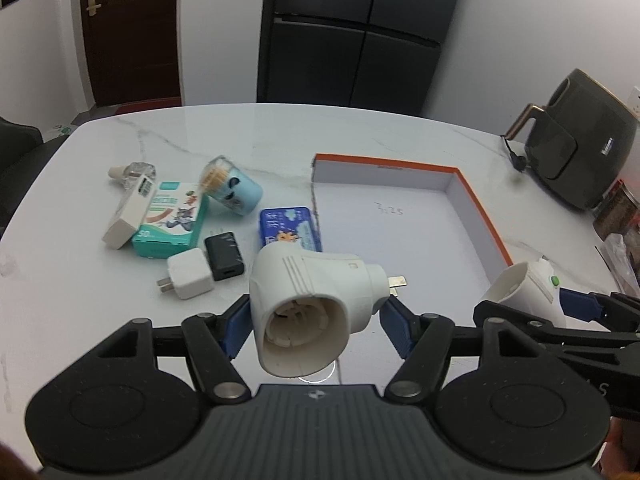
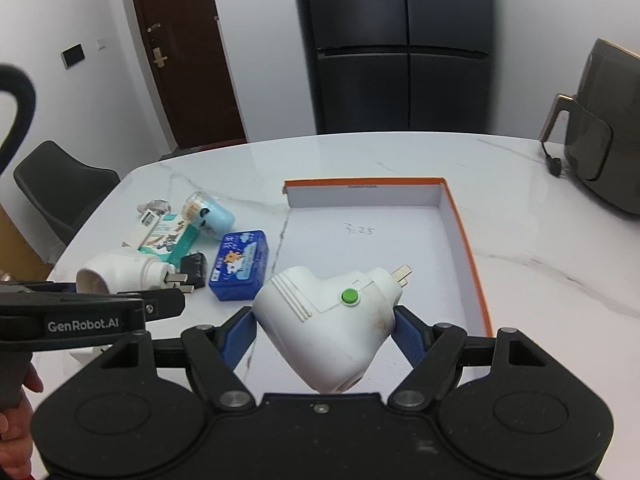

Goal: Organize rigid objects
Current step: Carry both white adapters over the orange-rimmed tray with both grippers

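My left gripper is shut on a white plug-in socket adapter, held above the table near the left edge of the orange-rimmed white box lid. My right gripper is shut on a second white plug adapter with a green button, held over the box lid. Each held adapter shows in the other view: the right one and the left one. On the table left of the lid lie a blue tin, black charger, white charger, teal carton, and toothpick jar.
A white slim box and a small glass bottle lie at the far left of the pile. A dark air fryer stands at the table's right back. A dark chair is at the left; a black fridge stands behind.
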{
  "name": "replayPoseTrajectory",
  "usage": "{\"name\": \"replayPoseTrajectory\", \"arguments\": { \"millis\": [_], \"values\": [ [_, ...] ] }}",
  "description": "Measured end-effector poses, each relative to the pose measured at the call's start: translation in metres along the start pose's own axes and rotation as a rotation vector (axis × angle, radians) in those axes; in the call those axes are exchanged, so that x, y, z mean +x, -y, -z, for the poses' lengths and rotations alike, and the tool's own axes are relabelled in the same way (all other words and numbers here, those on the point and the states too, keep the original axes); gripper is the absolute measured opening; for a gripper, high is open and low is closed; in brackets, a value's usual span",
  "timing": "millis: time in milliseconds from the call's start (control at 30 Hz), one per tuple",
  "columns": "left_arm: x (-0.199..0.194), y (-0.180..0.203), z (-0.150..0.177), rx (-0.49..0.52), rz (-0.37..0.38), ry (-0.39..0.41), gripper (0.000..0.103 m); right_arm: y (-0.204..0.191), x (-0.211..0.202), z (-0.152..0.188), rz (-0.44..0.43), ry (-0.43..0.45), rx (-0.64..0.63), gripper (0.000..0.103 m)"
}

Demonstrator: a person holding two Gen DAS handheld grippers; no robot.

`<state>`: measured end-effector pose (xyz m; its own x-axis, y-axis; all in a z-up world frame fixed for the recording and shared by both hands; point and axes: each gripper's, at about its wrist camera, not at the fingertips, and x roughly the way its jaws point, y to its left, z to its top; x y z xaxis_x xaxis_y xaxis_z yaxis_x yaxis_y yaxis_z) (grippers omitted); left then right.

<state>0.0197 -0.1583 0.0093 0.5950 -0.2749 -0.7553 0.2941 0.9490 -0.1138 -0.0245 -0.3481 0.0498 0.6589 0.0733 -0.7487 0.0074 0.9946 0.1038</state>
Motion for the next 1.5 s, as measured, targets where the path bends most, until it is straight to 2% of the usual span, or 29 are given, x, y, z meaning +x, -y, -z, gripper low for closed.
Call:
{"name": "replayPoseTrajectory", "arguments": {
  "millis": [567,1500],
  "values": [
    [0.010,0.035,0.006,0.050,0.051,-0.024,0.069,0.037,-0.010,0.010,0.067,-0.014,0.044,0.088],
    [0.037,0.061,0.010,0.067,0.073,-0.083,0.069,0.068,0.001,0.017,0.108,-0.066,0.035,0.088]
  ]
}}
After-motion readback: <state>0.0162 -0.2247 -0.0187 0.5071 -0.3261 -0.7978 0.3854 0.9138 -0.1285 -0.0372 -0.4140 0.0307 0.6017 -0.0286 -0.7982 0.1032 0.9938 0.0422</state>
